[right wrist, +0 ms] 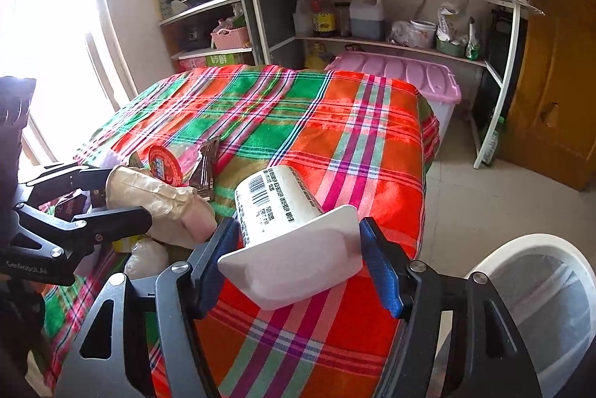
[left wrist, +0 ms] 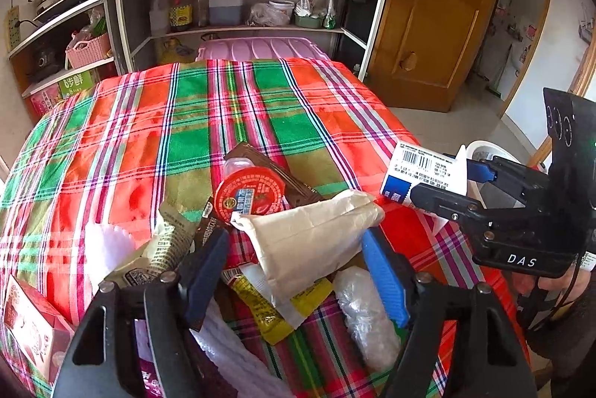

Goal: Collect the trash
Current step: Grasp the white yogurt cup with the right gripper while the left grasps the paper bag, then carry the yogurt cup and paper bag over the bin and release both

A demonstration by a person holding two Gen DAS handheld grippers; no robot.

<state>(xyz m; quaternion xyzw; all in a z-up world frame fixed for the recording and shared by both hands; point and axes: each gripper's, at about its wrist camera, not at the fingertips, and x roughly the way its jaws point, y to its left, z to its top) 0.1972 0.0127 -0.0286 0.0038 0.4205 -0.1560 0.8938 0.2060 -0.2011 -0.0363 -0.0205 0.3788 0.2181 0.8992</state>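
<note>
A pile of trash lies on the plaid tablecloth [left wrist: 149, 122]: a crumpled beige paper bag [left wrist: 309, 238], a red-lidded cup [left wrist: 247, 191], a brown wrapper [left wrist: 260, 156], a yellow sachet [left wrist: 260, 308] and clear plastic [left wrist: 367, 316]. My left gripper [left wrist: 294, 271] is open around the near end of the paper bag; it also shows in the right wrist view [right wrist: 123, 193]. My right gripper [right wrist: 294, 260] is shut on a white plastic cup with a barcode [right wrist: 279, 208], held above the table's right edge. The cup also shows in the left wrist view [left wrist: 421, 174].
A white trash bin [right wrist: 540, 286] stands on the floor right of the table. A red box [left wrist: 33, 327] sits at the table's near left. Behind the table are a pink storage box [right wrist: 402, 74], shelves with bottles and pots [left wrist: 238, 7], and a wooden door [left wrist: 439, 7].
</note>
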